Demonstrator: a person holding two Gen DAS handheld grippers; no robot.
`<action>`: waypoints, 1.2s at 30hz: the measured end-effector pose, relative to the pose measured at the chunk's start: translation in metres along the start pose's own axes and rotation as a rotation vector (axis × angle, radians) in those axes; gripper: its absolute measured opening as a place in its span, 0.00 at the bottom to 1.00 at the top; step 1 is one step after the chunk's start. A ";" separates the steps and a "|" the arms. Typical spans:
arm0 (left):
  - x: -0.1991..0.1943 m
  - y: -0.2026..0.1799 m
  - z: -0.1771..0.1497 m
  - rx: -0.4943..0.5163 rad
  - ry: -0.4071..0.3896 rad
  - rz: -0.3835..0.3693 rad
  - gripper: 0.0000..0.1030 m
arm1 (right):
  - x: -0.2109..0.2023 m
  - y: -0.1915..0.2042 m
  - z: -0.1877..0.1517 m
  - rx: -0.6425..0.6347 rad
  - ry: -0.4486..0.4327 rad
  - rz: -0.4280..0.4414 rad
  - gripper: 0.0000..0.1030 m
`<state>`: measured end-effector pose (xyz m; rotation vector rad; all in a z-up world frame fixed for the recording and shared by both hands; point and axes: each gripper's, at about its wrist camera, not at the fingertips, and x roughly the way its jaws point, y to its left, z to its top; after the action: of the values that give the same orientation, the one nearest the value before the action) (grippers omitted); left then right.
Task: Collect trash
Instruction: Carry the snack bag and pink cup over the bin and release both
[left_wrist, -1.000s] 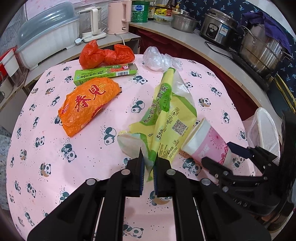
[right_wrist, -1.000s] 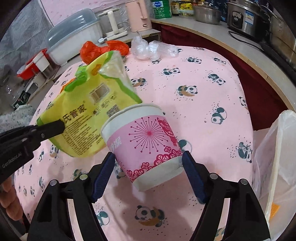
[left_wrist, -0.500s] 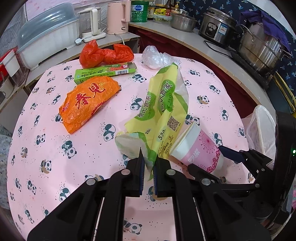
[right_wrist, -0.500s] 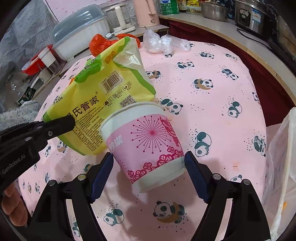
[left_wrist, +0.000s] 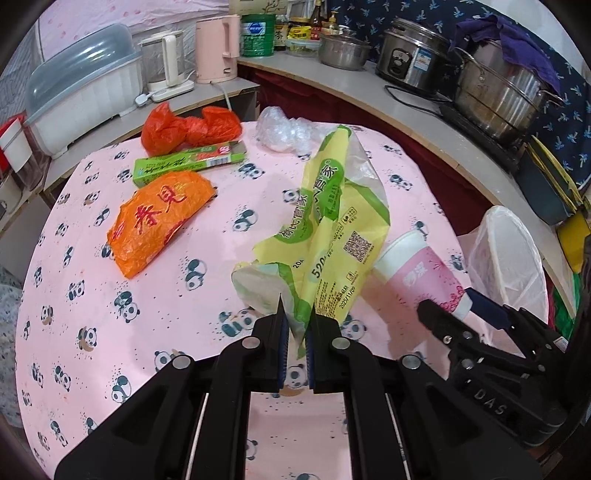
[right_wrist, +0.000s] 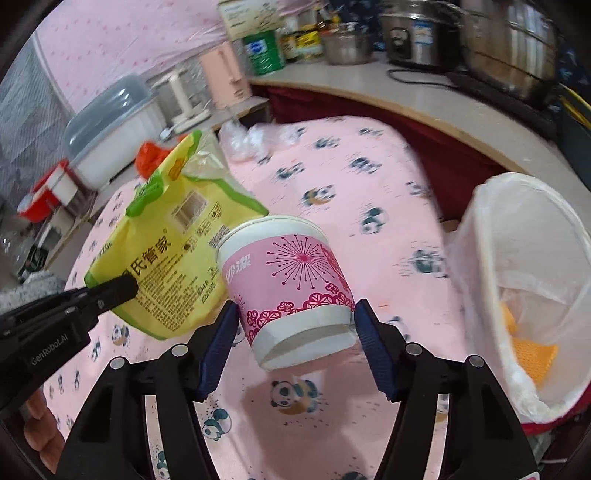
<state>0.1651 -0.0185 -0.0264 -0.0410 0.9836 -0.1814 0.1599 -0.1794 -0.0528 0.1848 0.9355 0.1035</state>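
My left gripper (left_wrist: 295, 317) is shut on the bottom edge of a yellow-green plastic bag (left_wrist: 332, 221) and holds it up above the pink panda tablecloth. The bag also shows in the right wrist view (right_wrist: 173, 251). My right gripper (right_wrist: 295, 317) is shut on a pink and white paper cup (right_wrist: 288, 284), lifted off the table; the cup also shows in the left wrist view (left_wrist: 421, 273). A white-lined trash bin (right_wrist: 524, 266) stands off the table's right edge, to the right of the cup, with something orange inside.
On the table lie an orange snack bag (left_wrist: 159, 221), a green box (left_wrist: 188, 164), a red plastic bag (left_wrist: 188, 127) and a clear crumpled bag (left_wrist: 284, 129). Kettles, pots and a rice cooker (left_wrist: 413, 62) stand on the counter behind.
The right gripper has carried the cup to the right, nearer the trash bin, which now fills more of its view. The left gripper has moved the yellow-green bag slightly right too.
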 end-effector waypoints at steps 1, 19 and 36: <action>-0.002 -0.006 0.001 0.011 -0.006 -0.008 0.07 | -0.007 -0.005 0.000 0.012 -0.020 -0.022 0.61; -0.019 -0.158 0.015 0.239 -0.047 -0.191 0.07 | -0.104 -0.146 -0.013 0.290 -0.218 -0.247 0.61; 0.016 -0.238 0.017 0.337 -0.024 -0.337 0.46 | -0.119 -0.224 -0.033 0.444 -0.233 -0.357 0.61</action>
<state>0.1562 -0.2562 -0.0028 0.1001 0.9071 -0.6522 0.0653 -0.4151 -0.0234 0.4268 0.7355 -0.4508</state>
